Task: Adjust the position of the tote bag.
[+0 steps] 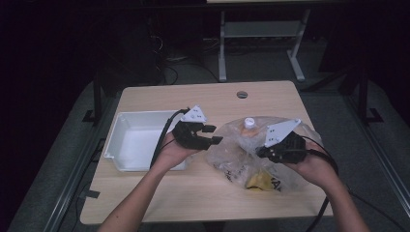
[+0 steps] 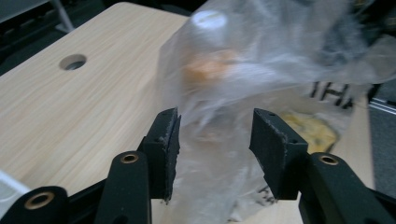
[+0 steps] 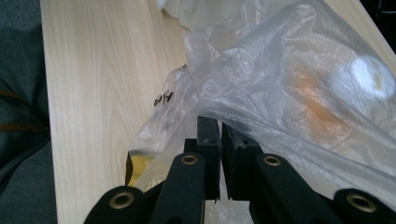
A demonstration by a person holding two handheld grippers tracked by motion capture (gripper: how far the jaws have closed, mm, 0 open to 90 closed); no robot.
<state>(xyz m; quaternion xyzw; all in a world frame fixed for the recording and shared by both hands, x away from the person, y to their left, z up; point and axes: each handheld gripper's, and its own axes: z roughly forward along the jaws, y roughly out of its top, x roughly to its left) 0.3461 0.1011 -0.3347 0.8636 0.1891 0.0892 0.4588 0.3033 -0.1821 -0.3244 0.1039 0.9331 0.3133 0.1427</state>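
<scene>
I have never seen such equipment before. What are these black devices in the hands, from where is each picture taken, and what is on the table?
A person holds a hand-operated two-jaw gripper in each hand; there is no robot arm. The high view looks down on the wooden table. The other two pictures come from cameras riding on the grippers, looking along their black jaws.

On the table lie an empty white tray and a clear plastic bag. Inside the bag are a bottle with a white cap and something yellow.

The left gripper is open, with the bag film between its jaws. The right gripper is shut on the plastic bag, pinching a fold of it.
</scene>
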